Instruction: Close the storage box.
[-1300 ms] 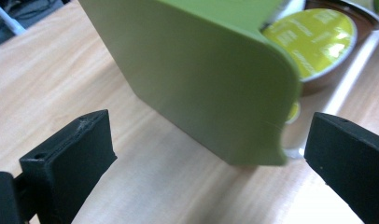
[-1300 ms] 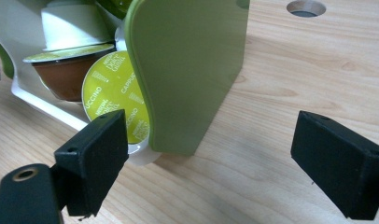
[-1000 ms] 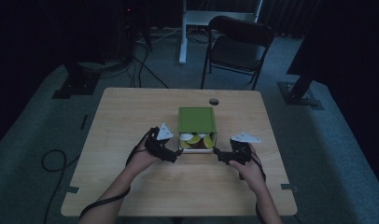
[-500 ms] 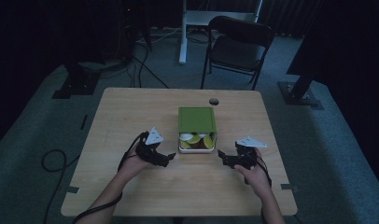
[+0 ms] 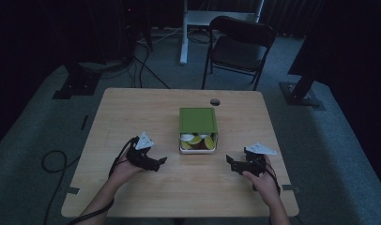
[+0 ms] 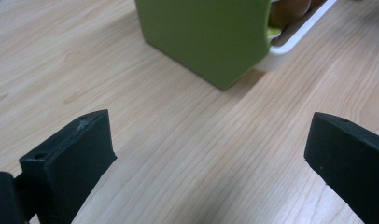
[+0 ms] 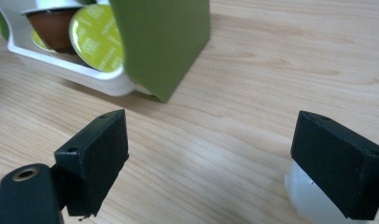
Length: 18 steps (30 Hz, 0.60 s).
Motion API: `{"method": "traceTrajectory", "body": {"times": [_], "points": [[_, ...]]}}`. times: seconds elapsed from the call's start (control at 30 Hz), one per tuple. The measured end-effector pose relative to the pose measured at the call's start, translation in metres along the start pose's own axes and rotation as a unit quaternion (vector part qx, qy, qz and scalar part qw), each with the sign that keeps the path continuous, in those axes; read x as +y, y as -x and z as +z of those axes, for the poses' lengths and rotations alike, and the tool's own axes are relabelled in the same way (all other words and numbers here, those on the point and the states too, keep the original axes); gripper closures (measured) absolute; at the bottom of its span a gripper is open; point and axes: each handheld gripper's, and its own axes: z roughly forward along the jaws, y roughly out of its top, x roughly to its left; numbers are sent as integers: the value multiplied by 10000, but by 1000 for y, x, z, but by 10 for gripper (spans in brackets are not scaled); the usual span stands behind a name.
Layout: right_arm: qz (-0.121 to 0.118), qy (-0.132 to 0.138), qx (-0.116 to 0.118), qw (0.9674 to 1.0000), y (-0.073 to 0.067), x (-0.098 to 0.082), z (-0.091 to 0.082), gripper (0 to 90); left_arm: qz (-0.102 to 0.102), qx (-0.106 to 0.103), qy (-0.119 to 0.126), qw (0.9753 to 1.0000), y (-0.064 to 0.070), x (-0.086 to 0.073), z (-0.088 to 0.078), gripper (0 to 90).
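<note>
A green box (image 5: 198, 120) lies at the middle of the table, and a white tray (image 5: 198, 150) sticks out of its near end. In the tray sit several capsules (image 5: 196, 140) with green, white and brown tops. My left gripper (image 5: 161, 161) rests on the table left of the tray, open and apart from it. My right gripper (image 5: 230, 162) rests right of the tray, also open. The left gripper view has the box's side (image 6: 206, 37) beyond wide jaws. In the right gripper view a green-lidded capsule (image 7: 96, 39) faces me, and an unidentifiable white rounded thing (image 7: 309, 200) lies under one jaw.
The wooden table (image 5: 132, 117) has a small dark round spot (image 5: 215, 101) behind the box. A black folding chair (image 5: 240, 47) and a white desk leg (image 5: 184, 33) stand beyond the far edge. Cables lie on the floor at the left (image 5: 52, 161).
Both grippers have drawn back from the tray's front, the left one outward to the left and the right one to the right and nearer the person. The box and tray have stayed put.
</note>
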Motion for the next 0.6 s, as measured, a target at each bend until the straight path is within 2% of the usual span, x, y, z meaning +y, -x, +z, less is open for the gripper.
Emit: {"method": "traceTrajectory", "body": {"times": [0.3,0.6], "points": [[65,-33,-125,9999,10,-13,-10,107,-122,91,-39,9999,-8,-14,-8,14],[105,-75,-347,9993,24,-25,-23,107,-316,284,-103,9990,-19,-35,-18,13]]}}
